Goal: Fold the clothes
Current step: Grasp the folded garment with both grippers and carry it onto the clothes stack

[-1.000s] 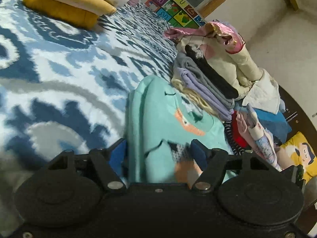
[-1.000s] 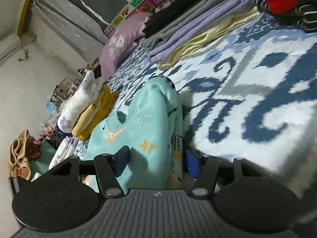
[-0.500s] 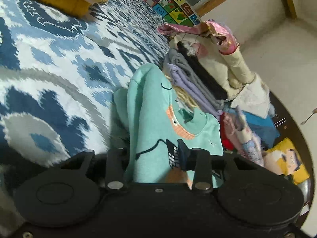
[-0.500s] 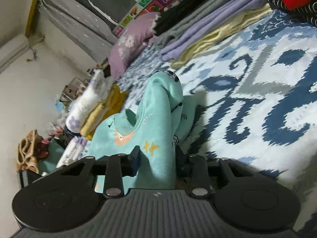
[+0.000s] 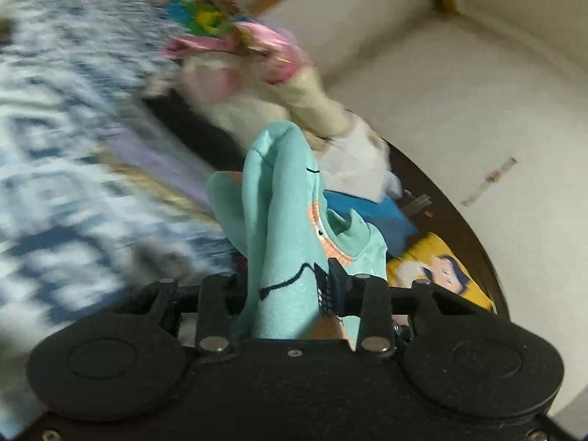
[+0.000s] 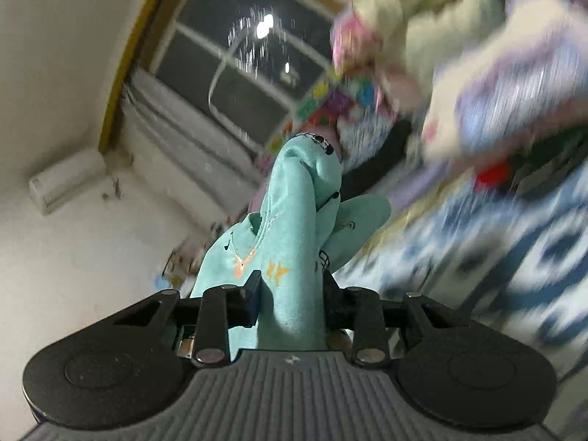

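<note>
A folded mint-green sweatshirt (image 5: 283, 228) with an orange collar trim and small prints is lifted off the blue-and-white patterned bedspread (image 5: 55, 198). My left gripper (image 5: 284, 286) is shut on one end of it. My right gripper (image 6: 292, 294) is shut on the other end, where the sweatshirt (image 6: 297, 220) rises up between the fingers. Both views are tilted and motion-blurred.
A pile of clothes (image 5: 257, 84) in pink, cream, lilac and black lies beyond the sweatshirt. A blue garment (image 5: 371, 213) and a yellow cartoon cushion (image 5: 437, 268) sit by the dark bed rim. The right wrist view shows a dark window (image 6: 239, 70), a wall unit (image 6: 66, 180) and the blurred clothes pile (image 6: 496, 73).
Both grippers closed from open onto the sweatshirt and lifted it off the bed. Both cameras have swung upward and toward the clothes pile, with strong blur now.
</note>
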